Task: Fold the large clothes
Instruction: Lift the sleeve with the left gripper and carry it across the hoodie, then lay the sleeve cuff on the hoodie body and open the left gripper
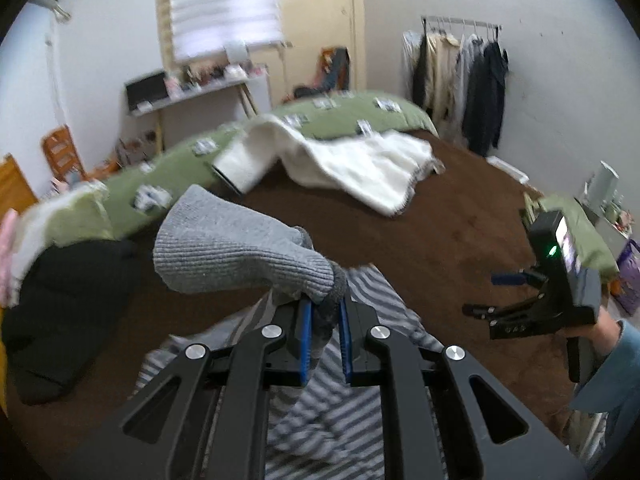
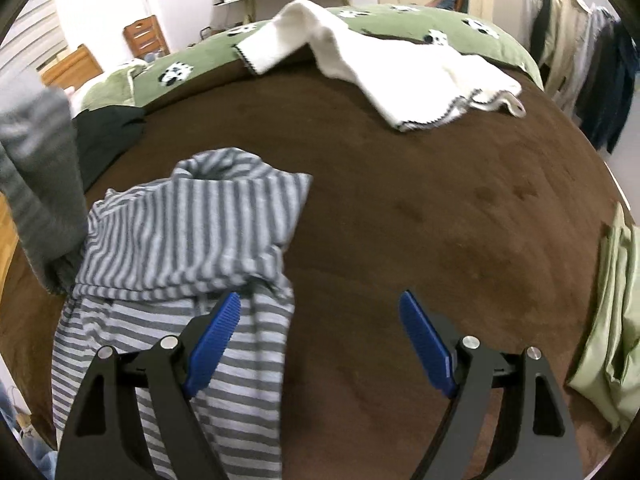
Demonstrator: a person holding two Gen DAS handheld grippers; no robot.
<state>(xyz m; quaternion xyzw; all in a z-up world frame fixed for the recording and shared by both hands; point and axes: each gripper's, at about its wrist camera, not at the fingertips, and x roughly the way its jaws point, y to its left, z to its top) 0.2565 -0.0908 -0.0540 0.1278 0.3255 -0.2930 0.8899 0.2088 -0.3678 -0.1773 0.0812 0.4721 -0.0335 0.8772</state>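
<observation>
Two grippers work over the brown bed: the left gripper is clamped on a grey knit sweater, lifting it clear, likely to spread it flat for folding. Beside it, the right gripper hangs wide and empty above the striped shirt crumpled on the bed, probably ready to take another edge.

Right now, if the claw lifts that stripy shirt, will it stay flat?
Probably not. The striped shirt already lies rumpled in soft folds, so it would likely droop. It looks thin, so probably light, like the grey sleeve dangling from the left claw.
</observation>
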